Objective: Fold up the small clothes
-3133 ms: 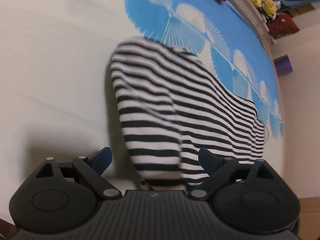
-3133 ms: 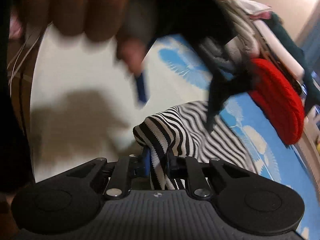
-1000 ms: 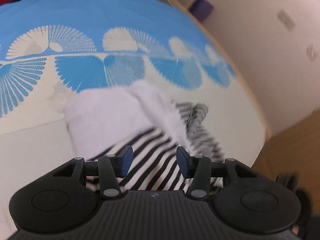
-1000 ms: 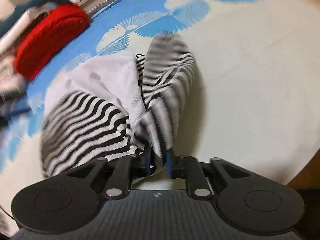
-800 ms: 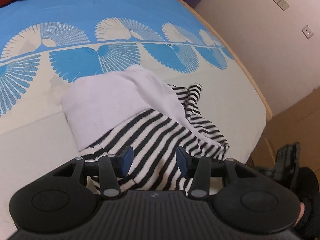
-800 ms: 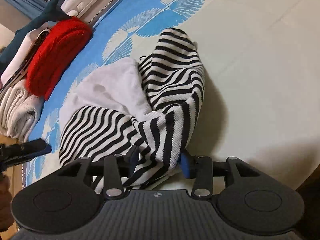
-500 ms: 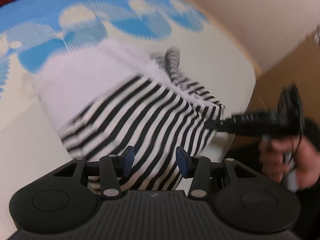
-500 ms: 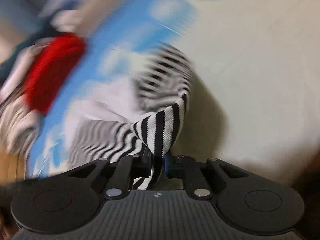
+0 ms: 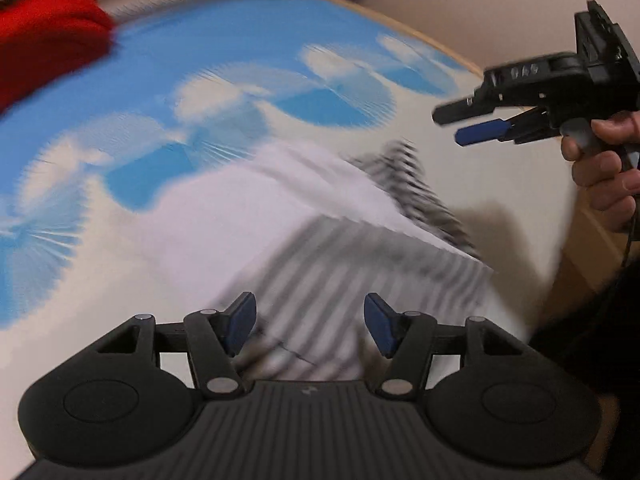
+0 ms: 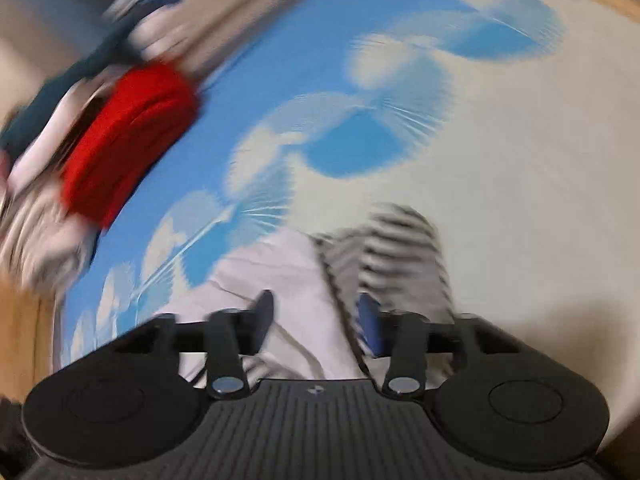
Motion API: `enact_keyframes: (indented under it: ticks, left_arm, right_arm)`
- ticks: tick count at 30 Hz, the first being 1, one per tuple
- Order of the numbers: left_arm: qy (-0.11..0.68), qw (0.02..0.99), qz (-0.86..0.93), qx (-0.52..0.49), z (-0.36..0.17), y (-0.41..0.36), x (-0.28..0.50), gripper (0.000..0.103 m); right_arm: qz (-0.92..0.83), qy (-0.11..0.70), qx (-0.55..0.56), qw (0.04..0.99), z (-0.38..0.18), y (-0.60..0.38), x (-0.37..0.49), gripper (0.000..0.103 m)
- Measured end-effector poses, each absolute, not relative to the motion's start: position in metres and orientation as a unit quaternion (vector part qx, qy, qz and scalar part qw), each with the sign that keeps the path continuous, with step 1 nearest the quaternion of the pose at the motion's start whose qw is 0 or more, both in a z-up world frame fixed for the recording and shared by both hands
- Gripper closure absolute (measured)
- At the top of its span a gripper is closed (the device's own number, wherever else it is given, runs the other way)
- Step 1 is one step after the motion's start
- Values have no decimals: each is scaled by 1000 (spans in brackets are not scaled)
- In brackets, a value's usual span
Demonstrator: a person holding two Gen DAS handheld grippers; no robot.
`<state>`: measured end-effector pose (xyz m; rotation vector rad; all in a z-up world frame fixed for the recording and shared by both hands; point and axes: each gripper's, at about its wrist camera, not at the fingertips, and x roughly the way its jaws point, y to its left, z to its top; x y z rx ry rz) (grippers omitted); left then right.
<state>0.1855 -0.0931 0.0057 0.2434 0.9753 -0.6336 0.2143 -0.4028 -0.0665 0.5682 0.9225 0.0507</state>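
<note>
A small black-and-white striped knit garment [image 9: 360, 280], with a pale plain lining side turned up over part of it, lies crumpled on the cream bed cover printed with blue fan shapes [image 9: 240, 92]. Taking the garment as the landmark: the left gripper [image 9: 310, 326], black with blue pads, hovers just above the garment's near striped edge. Its jaws are opening and stand apart, with the striped cloth seen below the gap but neither pad pressing on it.

The right gripper [image 9: 464, 126] is off to the right of the garment and lifted clear of it, held in a hand [image 9: 604, 168] at the bed's edge. In its own wrist view [image 10: 316, 322] its jaws are opening, and the garment [image 10: 384, 248] lies beneath and beyond them, with nothing pinched between the pads.

Beyond the garment, towards the far left of the cover, sits a red knitted item [image 10: 124, 140] against a blurred stack of folded pale clothes [image 10: 36, 216]. Both views are smeared by motion, so the garment's exact folds cannot be made out.
</note>
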Motion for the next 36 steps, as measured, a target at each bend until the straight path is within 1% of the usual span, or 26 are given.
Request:
enact_keyframes:
  ticks: [3,5,7,9,12,13,15,16,19,21,22,25,27,28,29,31,33,35,36]
  left_arm:
    - [456,846,-254,113,0,-90,189,38]
    - [456,850,-241,110,0,-91,190,38]
    - [454,853,-233,110,-3,-91,192,38]
    - [455,852,-233,112,-5,-91,191,38]
    - [459,850,-232,114,-6,-90,194,38]
    - [460,850,-231,113,-6,-90,195,38]
    - [462,850,-230,110,-5,-88,195,38]
    - [461,850,-230,109,-5,-88,195,38]
    - [460,852,-226,107,-5,-88,195,38]
    - [458,855,-221,98,-2,-86,197,38]
    - [457,857,-220,93,-1,-85,198,38]
    - [456,862,-210,77,1,-80,205,38]
    - [457,865,-197,65,3,-76,211,38]
    - [458,867,-190,56,3,-72,215,38]
    - [459,869,-182,45,4,-68,218,38]
    - [463,869,-173,25,4,-63,224,39]
    - [468,866,-174,12,3,-60,230,44]
    - [476,861,-179,2,-2,-59,237,61]
    - [483,857,-181,-3,-7,-60,240,65]
  right_arm:
    - [62,448,179,874,-82,-380,248,51]
    - [64,467,142,870,-103,-368,259,51]
    - [53,508,150,847,-127,-364,278,51]
    - [52,526,166,832,-144,-361,289,51]
    - [55,549,154,820,-158,-350,293,51]
    - [56,548,151,821,-158,-348,294,53]
    - [68,535,156,828,-151,-345,294,80]
    - [74,526,159,832,-146,-344,293,98]
    - [52,487,163,856,-125,-354,291,99]
    - [15,467,199,861,-115,-375,290,99]
    - [3,469,206,859,-116,-382,290,99]
    - [-10,519,155,841,-138,-376,289,97]
    - [-48,537,147,829,-145,-380,287,97]
    - [-64,531,158,830,-143,-386,284,97]
    - [-64,515,175,837,-136,-392,280,94]
    - [-16,466,197,862,-111,-395,270,94]
    - [75,428,187,881,-87,-387,256,94]
    - [196,434,159,865,-80,-370,240,93]
    - [240,451,133,850,-84,-360,233,91]
